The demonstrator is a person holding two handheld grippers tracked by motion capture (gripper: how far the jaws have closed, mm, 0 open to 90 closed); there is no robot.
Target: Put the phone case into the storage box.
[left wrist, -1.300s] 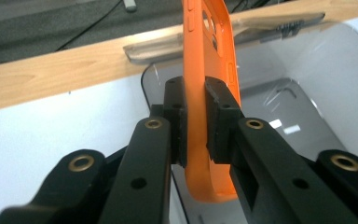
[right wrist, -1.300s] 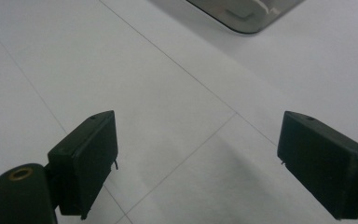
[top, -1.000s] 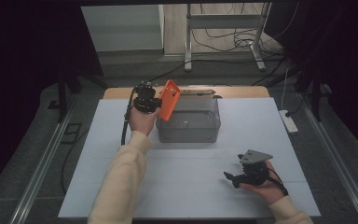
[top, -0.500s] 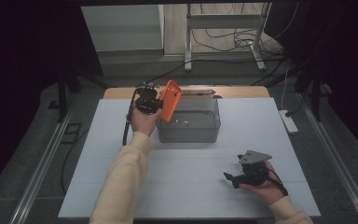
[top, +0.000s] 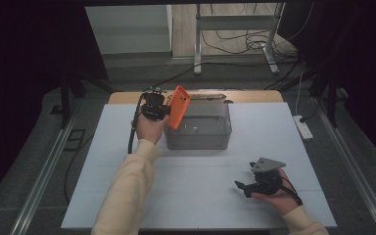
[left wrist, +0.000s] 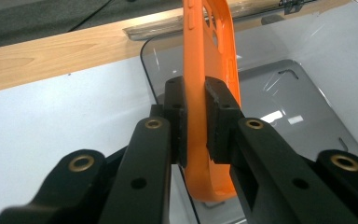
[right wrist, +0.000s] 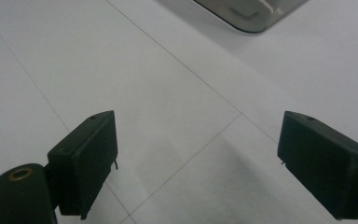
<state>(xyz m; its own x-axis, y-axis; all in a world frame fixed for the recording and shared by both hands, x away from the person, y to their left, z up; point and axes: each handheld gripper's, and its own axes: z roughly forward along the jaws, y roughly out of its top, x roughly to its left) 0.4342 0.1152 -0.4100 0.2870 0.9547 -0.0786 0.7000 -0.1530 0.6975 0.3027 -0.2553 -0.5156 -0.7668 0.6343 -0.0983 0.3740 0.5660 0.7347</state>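
Orange phone case (left wrist: 209, 70) top cut off by frame edge, middle hidden between left claw (left wrist: 196, 119) pads. Small items in clear bin (top: 198, 142) too small to tell.

The white table (top: 196, 196) lay bare between the two grippers, so free passage was offered there. The far middle was blocked by the clear bin (top: 198, 134), with an orange phone case (top: 178, 105) held over its left wall.

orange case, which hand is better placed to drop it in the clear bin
Left. The left claw is shut on the orange case, tilted over the clear bin's left rim. The right claw is open over bare table, nearer the person.
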